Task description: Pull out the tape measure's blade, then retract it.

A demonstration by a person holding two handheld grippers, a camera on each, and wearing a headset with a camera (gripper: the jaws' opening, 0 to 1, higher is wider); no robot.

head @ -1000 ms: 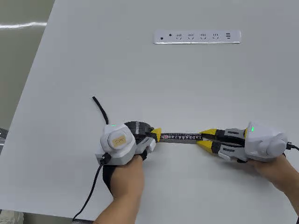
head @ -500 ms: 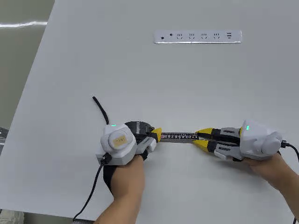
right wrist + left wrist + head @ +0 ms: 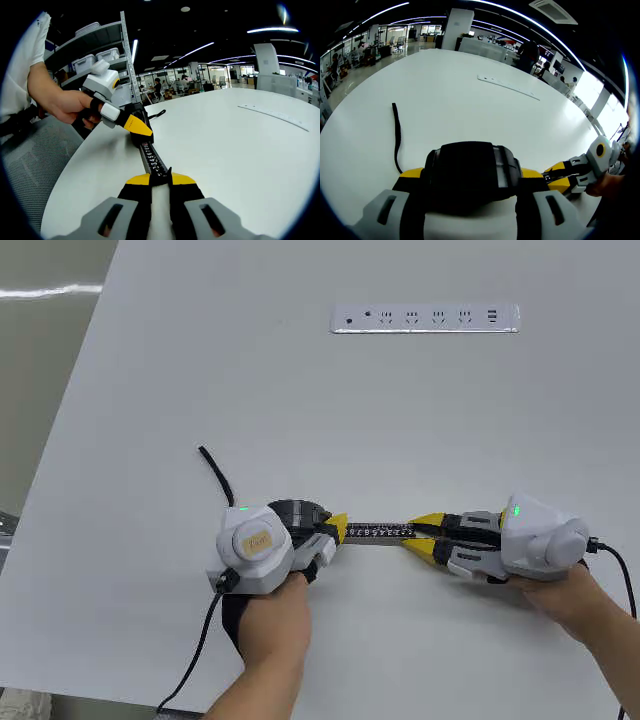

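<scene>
While the left gripper (image 3: 328, 535) had its jaws clamped on the tape measure (image 3: 297, 512) near the front edge of the surface (image 3: 300, 390), the right gripper (image 3: 415, 536) had its jaws closed on the tip of the blade (image 3: 375, 532) — a short stretch lay drawn out between them. The blade was out, then, but not yet retracted; whether it needed pulling further I could not tell.
</scene>
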